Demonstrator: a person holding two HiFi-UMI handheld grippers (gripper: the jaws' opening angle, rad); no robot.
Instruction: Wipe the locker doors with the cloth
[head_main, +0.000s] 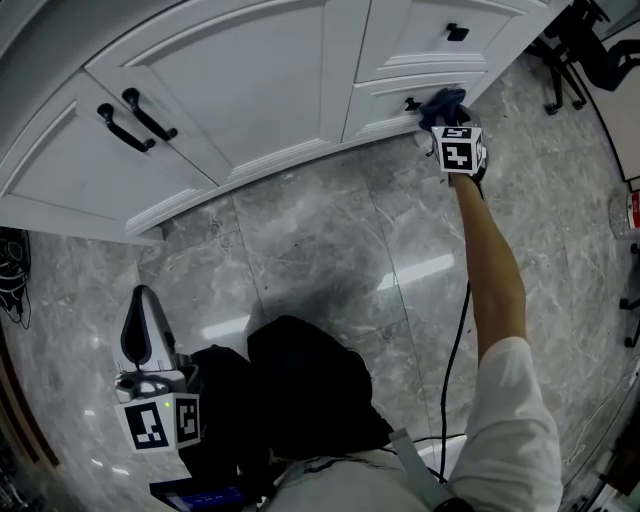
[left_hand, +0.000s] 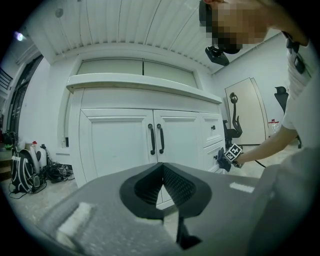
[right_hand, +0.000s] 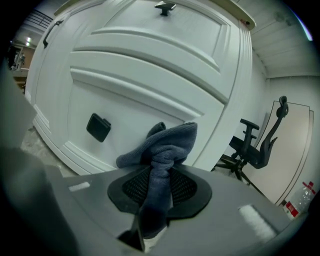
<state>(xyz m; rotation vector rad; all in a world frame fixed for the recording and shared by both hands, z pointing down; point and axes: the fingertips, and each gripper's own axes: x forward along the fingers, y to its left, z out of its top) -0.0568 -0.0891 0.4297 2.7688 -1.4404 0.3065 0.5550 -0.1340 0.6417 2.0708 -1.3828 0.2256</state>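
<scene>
The white cabinet's double doors (head_main: 250, 90) with two black bar handles (head_main: 135, 118) fill the top of the head view. My right gripper (head_main: 447, 118) is at the lower right drawer (head_main: 385, 108), shut on a dark blue cloth (head_main: 443, 102) that lies against the drawer front. In the right gripper view the cloth (right_hand: 165, 145) is bunched between the jaws of the right gripper (right_hand: 159, 181), close to the drawer's black knob (right_hand: 98, 127). My left gripper (head_main: 142, 310) hangs low at the left, away from the cabinet, shut and empty. The left gripper (left_hand: 162, 175) faces the doors (left_hand: 125, 145).
Black office chairs (head_main: 575, 45) stand on the marble floor to the right of the cabinet. A bottle (head_main: 630, 212) is at the far right edge. Bags and cables (left_hand: 25, 170) lie left of the cabinet. A black cable (head_main: 450, 370) trails from my right arm.
</scene>
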